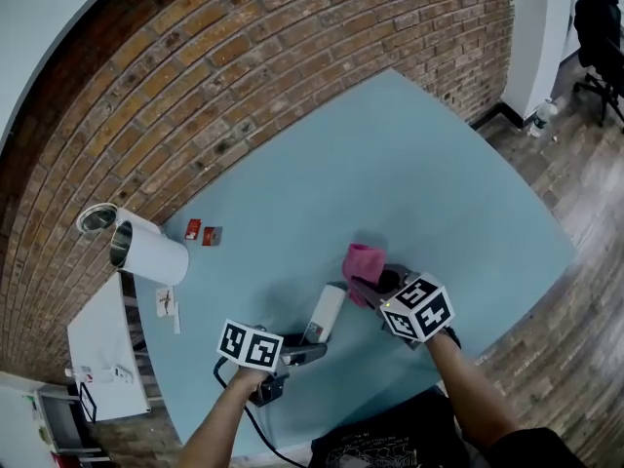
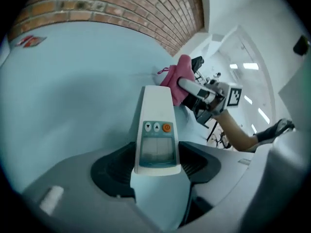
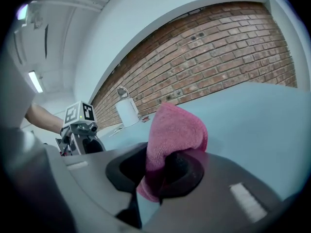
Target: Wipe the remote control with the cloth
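Note:
The white remote control (image 2: 156,130) with its small screen and an orange button sits between the jaws of my left gripper (image 2: 156,166), which is shut on its near end; its far end points toward the cloth. In the head view the remote control (image 1: 325,314) rises from the left gripper (image 1: 304,347) over the blue table. My right gripper (image 3: 158,171) is shut on the pink cloth (image 3: 172,135), which bulges up out of its jaws. Seen from above, the cloth (image 1: 363,262) hangs just right of the remote's far tip, at the right gripper (image 1: 375,289).
The blue table (image 1: 409,174) stands against a brick wall (image 1: 292,57). Two white cylinders (image 1: 146,247) lie at its left edge, with a small red packet (image 1: 193,228) beside them. A white shelf (image 1: 102,354) stands lower left. Wooden floor (image 1: 575,164) lies to the right.

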Motion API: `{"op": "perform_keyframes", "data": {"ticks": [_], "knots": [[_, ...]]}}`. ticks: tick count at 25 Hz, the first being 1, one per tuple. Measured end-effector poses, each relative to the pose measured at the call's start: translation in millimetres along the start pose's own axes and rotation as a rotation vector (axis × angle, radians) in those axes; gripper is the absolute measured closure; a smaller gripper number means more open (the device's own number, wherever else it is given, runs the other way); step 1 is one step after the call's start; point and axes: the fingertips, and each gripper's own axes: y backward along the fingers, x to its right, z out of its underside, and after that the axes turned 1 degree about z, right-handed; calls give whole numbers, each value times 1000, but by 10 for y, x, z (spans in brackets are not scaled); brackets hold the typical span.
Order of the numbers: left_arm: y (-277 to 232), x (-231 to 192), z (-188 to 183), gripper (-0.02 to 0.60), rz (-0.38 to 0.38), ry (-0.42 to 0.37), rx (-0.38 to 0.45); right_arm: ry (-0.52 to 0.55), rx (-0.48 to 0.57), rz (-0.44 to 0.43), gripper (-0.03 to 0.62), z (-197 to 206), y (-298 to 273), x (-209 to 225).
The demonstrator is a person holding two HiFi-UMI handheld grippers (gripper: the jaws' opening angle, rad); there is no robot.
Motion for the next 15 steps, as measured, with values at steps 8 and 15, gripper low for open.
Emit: {"op": "perform_keyframes", "data": {"ticks": [8,15], "knots": [[10,343,-117,305,430,400,236,40,32,7,528,-11,-148,-142],[56,438,-153,307,594,539,364,22,92,33,528,-57,-211,-242]]}}
